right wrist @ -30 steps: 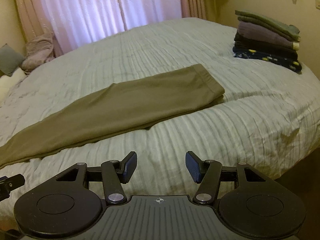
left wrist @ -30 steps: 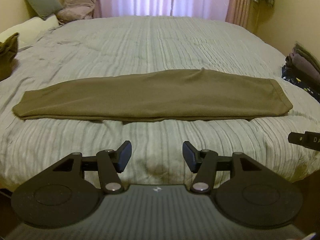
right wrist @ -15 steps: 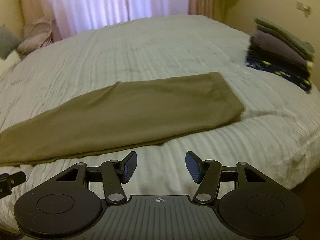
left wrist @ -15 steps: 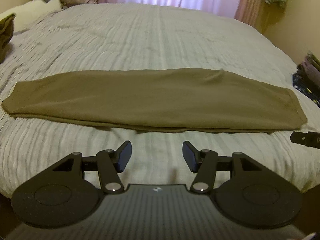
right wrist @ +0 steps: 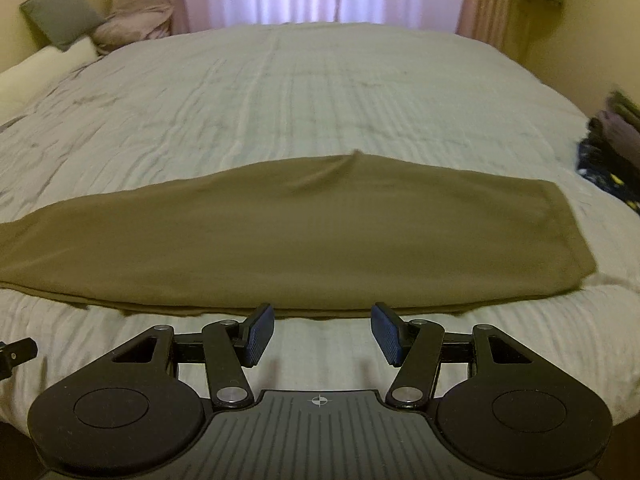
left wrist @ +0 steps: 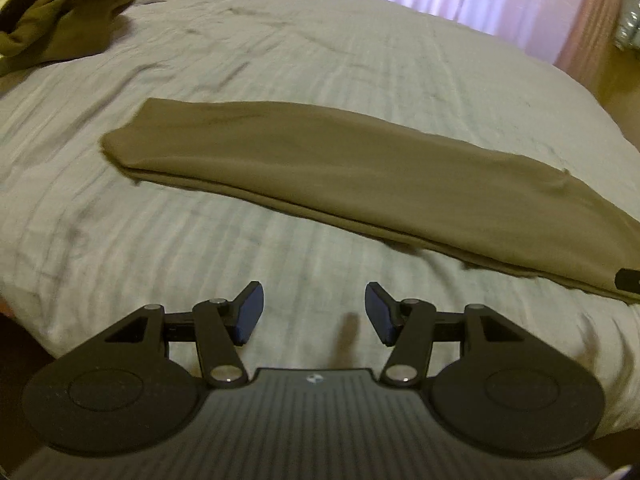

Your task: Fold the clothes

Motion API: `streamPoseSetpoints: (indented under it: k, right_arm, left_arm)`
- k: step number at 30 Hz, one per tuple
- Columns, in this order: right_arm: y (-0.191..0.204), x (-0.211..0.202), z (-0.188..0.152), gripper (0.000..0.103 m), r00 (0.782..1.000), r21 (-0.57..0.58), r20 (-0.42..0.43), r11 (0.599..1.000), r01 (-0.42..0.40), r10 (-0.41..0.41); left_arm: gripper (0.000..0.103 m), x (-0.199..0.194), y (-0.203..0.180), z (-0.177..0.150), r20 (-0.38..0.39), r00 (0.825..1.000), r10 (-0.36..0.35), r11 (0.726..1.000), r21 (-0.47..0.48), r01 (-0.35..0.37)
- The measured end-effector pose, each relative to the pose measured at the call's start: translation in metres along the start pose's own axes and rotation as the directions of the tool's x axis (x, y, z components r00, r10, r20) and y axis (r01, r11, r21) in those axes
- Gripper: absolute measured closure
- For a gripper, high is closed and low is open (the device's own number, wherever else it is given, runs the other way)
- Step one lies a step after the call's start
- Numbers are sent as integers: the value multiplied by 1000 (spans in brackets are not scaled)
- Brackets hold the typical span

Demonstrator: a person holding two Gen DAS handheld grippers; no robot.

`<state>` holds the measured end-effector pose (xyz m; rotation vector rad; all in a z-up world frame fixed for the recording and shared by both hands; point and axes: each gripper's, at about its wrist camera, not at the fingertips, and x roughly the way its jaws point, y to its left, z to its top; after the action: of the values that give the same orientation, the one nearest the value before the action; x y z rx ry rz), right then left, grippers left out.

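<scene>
Bed (right wrist: 320,92): carrying olive garment (right wrist: 280,232), lying flat as a long folded strip.
Left gripper (left wrist: 314,312): fingers (left wrist: 250,310) gaping, gripping nothing.
Right gripper (right wrist: 322,334): fingers (right wrist: 260,330) gaping, empty, nearing the garment's edge.
</scene>
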<state>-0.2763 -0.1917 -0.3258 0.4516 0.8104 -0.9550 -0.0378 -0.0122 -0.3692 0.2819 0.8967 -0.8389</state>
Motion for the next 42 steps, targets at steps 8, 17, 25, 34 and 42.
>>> streamPoseSetpoints:
  k: [8, 17, 25, 34, 42]
  right_arm:
    - [37, 23, 4, 45, 998, -32, -40, 998, -59, 58]
    - [62, 40, 0, 45, 992, -58, -75, 993, -104, 99]
    - [37, 56, -1, 45, 991, 39, -89, 994, -101, 105]
    - [-1, 61, 5, 45, 991, 153, -58, 982, -113, 123]
    - [-21, 64, 2, 45, 992, 182, -64, 979, -95, 108]
  left_arm:
    - [51, -2, 41, 16, 15, 997, 73, 996, -52, -72]
    - [51, 5, 89, 29, 23, 996, 85, 977, -197, -78]
    - [51, 17, 124, 30, 14, 999, 37, 926, -375, -30]
    - [51, 29, 130, 37, 29, 999, 45, 905, -424, -28]
    - [52, 52, 168, 38, 153, 988, -30, 748, -652, 123]
